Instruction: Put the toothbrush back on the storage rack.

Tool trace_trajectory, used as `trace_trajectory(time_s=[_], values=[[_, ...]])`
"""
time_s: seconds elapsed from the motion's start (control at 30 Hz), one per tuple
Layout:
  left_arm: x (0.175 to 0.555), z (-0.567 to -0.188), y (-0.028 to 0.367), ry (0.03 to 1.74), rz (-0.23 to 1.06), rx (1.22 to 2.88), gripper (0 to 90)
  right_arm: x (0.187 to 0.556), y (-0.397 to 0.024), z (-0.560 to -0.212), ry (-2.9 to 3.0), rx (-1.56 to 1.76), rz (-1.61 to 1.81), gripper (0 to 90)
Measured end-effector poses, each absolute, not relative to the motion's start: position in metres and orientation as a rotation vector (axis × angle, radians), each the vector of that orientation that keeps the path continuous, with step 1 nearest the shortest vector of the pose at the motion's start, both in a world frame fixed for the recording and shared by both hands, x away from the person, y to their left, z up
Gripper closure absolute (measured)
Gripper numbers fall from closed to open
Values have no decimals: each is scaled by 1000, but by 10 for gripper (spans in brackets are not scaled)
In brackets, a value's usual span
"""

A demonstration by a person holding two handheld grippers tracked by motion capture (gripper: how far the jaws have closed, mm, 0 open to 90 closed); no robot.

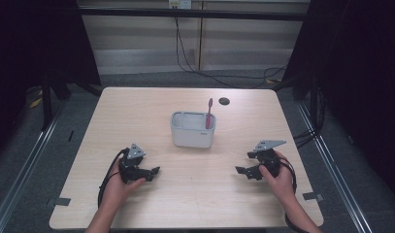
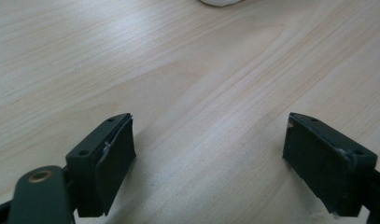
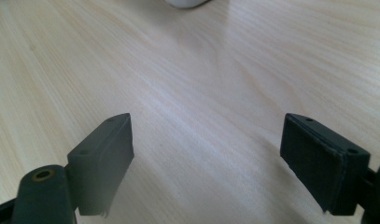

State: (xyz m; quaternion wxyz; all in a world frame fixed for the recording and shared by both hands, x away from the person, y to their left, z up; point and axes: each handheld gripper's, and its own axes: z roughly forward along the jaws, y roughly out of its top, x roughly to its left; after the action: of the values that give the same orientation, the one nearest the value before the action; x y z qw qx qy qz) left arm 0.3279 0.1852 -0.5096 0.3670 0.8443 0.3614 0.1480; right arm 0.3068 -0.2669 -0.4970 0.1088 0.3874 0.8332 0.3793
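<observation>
A white rectangular holder [image 1: 192, 129] stands near the middle of the wooden table [image 1: 137, 111], with a pink toothbrush [image 1: 209, 113] upright in its right compartment. My left gripper [image 1: 155, 171] rests low at the front left, held by a hand, open with nothing between its jaws. My right gripper [image 1: 239, 170] sits at the front right, also open and empty. In the left gripper view my left gripper [image 2: 210, 154] has its jaws wide apart over bare wood, and the holder's base [image 2: 219, 2] peeks in at the top edge. My right gripper [image 3: 206, 156] shows the same, with the holder's base [image 3: 186, 3] at the top.
A small dark round hole [image 1: 224, 101] lies in the table behind the holder. Cables [image 1: 185, 53] hang down the back wall. Dark curtains flank the table, and metal rails [image 1: 35, 145] run along the floor at both sides.
</observation>
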Motion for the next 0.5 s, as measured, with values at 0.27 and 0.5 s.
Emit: trace_trajectory(time_s=[0.27,0.5], values=[[328,-510,185,931,384,2169,162,307,-267,-503,2481,1128,1044,166],[327,-509,185,931,384,2171,162,307,-268,-505,2490,1114,1040,163]])
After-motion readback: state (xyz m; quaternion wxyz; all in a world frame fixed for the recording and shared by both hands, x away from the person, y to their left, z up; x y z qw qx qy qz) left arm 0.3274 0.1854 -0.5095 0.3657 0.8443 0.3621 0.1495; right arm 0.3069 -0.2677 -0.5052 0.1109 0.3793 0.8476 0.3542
